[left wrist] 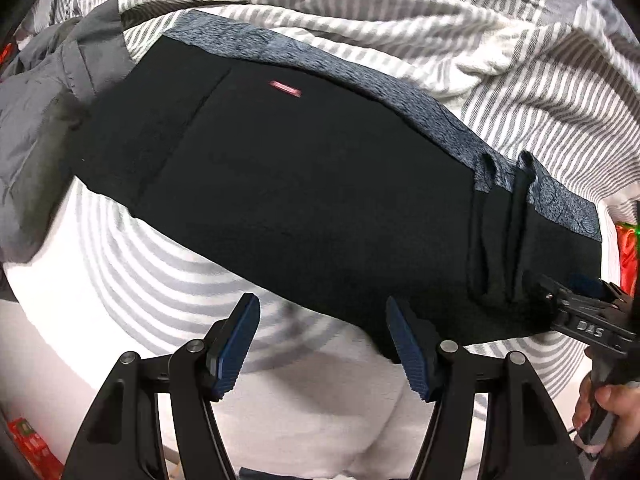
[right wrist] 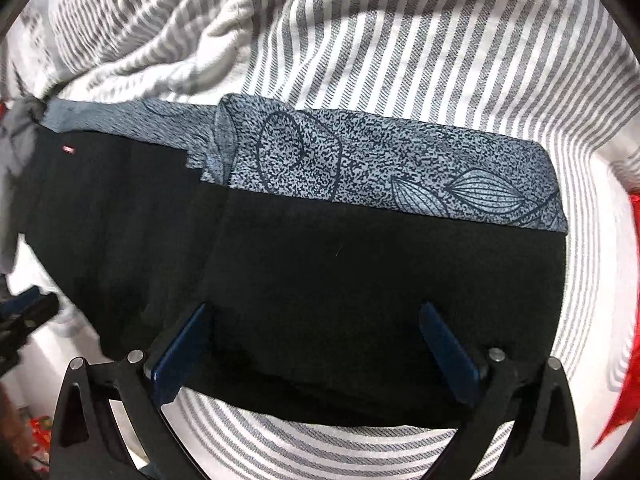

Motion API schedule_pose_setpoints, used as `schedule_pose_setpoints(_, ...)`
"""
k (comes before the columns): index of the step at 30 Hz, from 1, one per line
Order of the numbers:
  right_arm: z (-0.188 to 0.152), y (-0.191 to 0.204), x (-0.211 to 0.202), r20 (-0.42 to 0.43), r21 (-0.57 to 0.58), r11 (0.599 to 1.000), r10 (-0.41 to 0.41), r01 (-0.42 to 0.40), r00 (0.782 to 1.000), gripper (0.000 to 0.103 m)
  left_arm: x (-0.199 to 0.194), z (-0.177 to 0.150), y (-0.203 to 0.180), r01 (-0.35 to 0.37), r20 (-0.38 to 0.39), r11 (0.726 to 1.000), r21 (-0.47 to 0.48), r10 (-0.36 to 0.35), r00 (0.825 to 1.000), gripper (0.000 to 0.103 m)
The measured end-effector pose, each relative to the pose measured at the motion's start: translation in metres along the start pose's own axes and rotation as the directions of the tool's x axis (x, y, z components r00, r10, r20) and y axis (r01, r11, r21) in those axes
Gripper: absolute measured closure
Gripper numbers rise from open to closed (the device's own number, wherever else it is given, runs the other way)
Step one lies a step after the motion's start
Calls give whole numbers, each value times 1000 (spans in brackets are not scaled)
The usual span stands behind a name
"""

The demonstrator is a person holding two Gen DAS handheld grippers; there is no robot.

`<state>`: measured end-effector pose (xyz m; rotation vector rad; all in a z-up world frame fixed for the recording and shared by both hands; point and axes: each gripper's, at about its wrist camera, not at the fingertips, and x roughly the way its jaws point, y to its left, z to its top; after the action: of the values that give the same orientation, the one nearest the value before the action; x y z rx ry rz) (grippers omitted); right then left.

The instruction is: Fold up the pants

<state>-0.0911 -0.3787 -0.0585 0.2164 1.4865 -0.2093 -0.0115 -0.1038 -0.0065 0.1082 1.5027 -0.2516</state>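
Black pants (left wrist: 304,184) with a blue-grey leaf-print side band (left wrist: 360,64) lie across a striped bed sheet (left wrist: 520,60). A small pink tag (left wrist: 285,89) shows on them. My left gripper (left wrist: 322,308) hovers open at the pants' near edge with only sheet and the hem between its fingers. At the right end the right gripper (left wrist: 580,312) reaches in, held by a hand (left wrist: 612,404). In the right wrist view the pants (right wrist: 380,272) have one end folded over, band (right wrist: 380,164) on top. My right gripper (right wrist: 316,312) stands wide open above this fold, its pads gripping nothing.
A grey garment (left wrist: 36,120) is bunched at the pants' left end. The striped sheet (right wrist: 400,40) is rumpled behind the pants. Red packaging (left wrist: 628,256) lies past the right edge, and a red item (right wrist: 630,320) too. The left gripper (right wrist: 28,312) shows at the left rim.
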Motion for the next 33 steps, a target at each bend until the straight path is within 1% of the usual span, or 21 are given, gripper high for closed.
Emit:
schedule_pose_setpoints(3,1,9,3,2,-2,999,-47,47,999,0,-4,4,17,17,9,1000,-18,-17,1000,36)
schedule_pose_setpoints(7,6,15,5,-20,8,998,-57,58,998,0,-4,7,39,36,14,998,-54,-36,999,36)
schedule_pose_setpoints(13,18,22,8,-83,18,997,-77,79,994,0,-12,6,73,73,35,991,-113,-69,997,36)
schedule_pose_setpoints(16,29,26,8,-110,37,996,-82,87,991,0,-17,10,98,117,64,977,-179,-107,992,36)
schedule_pose_setpoints(18,32,30,3,-113,67,993,-89,97,990,0,-21,12,121,153,96,960,-237,-133,986,36)
schedule_pose_setpoints(20,37,32,-5,-97,97,991,-86,95,992,0,-21,16,140,187,130,940,-285,-155,979,36)
schedule_pose_setpoints(23,38,43,-19,-59,126,991,-36,43,998,0,-16,23,167,228,181,914,-336,-175,968,36)
schedule_pose_setpoints(26,42,67,-32,-22,115,993,20,-18,1000,0,-4,28,186,291,208,878,-380,-226,952,36)
schedule_pose_setpoints(28,47,85,-37,-8,99,993,72,-70,997,0,1,31,193,323,222,863,-388,-253,942,36)
schedule_pose_setpoints(29,51,95,-39,-4,91,991,102,-101,995,0,4,31,193,331,224,860,-388,-261,939,36)
schedule_pose_setpoints(30,42,110,-41,0,87,989,123,-122,992,1,7,32,194,341,226,856,-390,-270,936,36)
schedule_pose_setpoints(33,48,136,-42,3,55,982,182,-182,983,2,12,35,198,360,233,842,-402,-286,930,36)
